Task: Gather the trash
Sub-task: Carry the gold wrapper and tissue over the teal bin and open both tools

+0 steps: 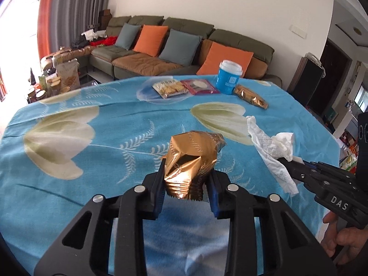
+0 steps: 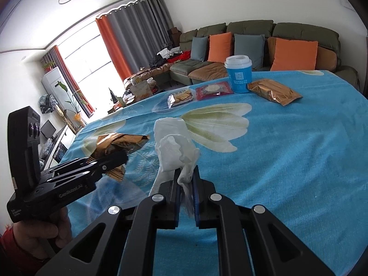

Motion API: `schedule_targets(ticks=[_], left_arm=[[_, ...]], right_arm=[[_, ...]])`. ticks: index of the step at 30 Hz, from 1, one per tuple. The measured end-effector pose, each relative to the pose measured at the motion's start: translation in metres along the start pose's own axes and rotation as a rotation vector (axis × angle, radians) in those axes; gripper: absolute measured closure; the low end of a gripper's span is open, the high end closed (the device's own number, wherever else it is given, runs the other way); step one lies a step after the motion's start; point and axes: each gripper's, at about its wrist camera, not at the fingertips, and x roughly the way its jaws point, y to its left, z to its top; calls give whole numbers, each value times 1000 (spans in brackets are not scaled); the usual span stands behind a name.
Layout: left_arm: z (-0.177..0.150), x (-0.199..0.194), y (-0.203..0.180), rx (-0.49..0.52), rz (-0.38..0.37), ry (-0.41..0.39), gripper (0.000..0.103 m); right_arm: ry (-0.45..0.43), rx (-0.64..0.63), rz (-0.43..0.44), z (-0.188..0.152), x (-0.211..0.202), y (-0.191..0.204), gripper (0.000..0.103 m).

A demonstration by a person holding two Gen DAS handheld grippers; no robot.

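My left gripper [image 1: 186, 179] is shut on a crumpled gold foil wrapper [image 1: 193, 158], lifted a little off the blue flowered tablecloth [image 1: 92, 184]. In the right wrist view the same gold wrapper [image 2: 117, 142] sticks out of the left gripper [image 2: 115, 161] at the left. My right gripper [image 2: 185, 179] is shut on a crumpled white tissue [image 2: 174, 147], which hangs above the cloth. In the left wrist view that tissue [image 1: 271, 147] and the right gripper [image 1: 287, 161] show at the right edge.
At the far side of the table stand a blue paper cup with white lid [image 2: 239, 73], a gold snack pack [image 2: 273, 92], a red snack pack [image 2: 214, 90] and a cracker pack [image 2: 180, 99]. A sofa with orange and grey cushions [image 1: 184, 43] lies beyond.
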Motion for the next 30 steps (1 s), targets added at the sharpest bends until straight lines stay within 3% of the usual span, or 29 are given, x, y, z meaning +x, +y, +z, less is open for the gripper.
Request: schedule_targets(ticks=[12,30], left_arm=[[-25,-122,20,-21,102,-202,72],[-106,-282,52,-113,338,-375,72]], right_arm=[[-56,-106,93,-1,-28,55,95],[-83,-299,306,-25,-62,168,94]])
